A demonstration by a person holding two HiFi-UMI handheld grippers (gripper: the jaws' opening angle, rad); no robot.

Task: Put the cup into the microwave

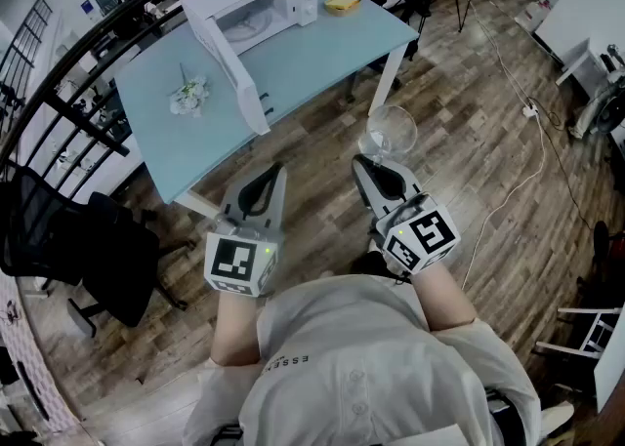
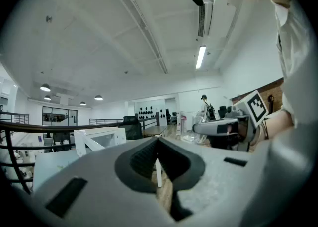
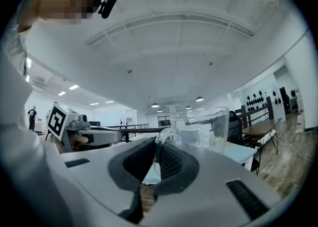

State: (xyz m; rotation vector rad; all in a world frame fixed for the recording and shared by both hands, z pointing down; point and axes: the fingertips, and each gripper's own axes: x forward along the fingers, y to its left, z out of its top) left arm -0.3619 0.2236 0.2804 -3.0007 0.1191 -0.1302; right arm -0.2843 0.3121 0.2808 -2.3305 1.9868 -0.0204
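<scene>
A clear glass cup (image 1: 391, 130) hangs over the wooden floor in front of the table, upright. My right gripper (image 1: 366, 163) is shut on its handle; in the right gripper view the cup (image 3: 203, 129) stands just beyond the closed pads (image 3: 166, 159). My left gripper (image 1: 276, 169) is held level beside it, shut, with nothing between its jaws (image 2: 156, 144). The white microwave (image 1: 259, 7) stands at the far end of the light-blue table (image 1: 322, 54). Its door (image 1: 234, 68) is swung wide open toward me, and the cavity looks empty. From the left gripper view the microwave (image 2: 99, 139) lies ahead to the left.
On the table lie a small pale sprig (image 1: 188, 95) and a yellow object (image 1: 342, 3). A black office chair (image 1: 88, 239) stands at the left by a dark railing (image 1: 59, 73). A white cable (image 1: 518, 171) runs across the floor at the right.
</scene>
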